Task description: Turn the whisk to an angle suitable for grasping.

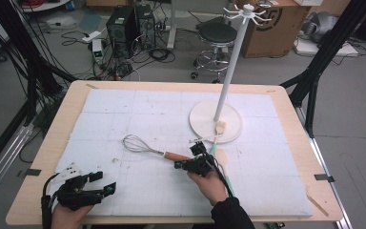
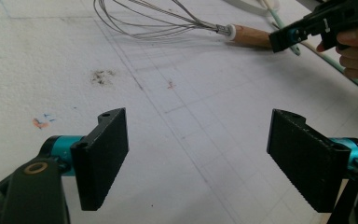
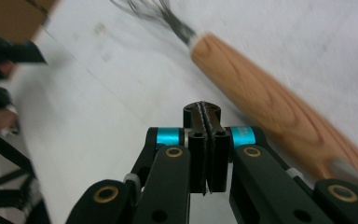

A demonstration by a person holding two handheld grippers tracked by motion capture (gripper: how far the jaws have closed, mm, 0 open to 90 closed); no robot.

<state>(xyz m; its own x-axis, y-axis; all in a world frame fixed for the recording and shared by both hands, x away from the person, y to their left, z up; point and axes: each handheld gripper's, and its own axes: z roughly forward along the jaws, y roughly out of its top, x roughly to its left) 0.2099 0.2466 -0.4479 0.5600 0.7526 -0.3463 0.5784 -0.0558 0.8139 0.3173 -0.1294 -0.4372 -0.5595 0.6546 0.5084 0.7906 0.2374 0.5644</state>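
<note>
Whisk, wooden handle, lying mid-table on the white mat, wires toward the left edge. Right gripper beside the handle end, jaws pressed together, empty; should part before straddling the handle squarely. Left gripper near the front-left corner, jaws wide, empty. Contact with the handle: unclear; right gripper view blurred.

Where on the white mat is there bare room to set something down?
The mat is bare along its far left, behind the whisk, and near right, beyond the right gripper. It is crowded between whisk, stand base and that gripper.
</note>
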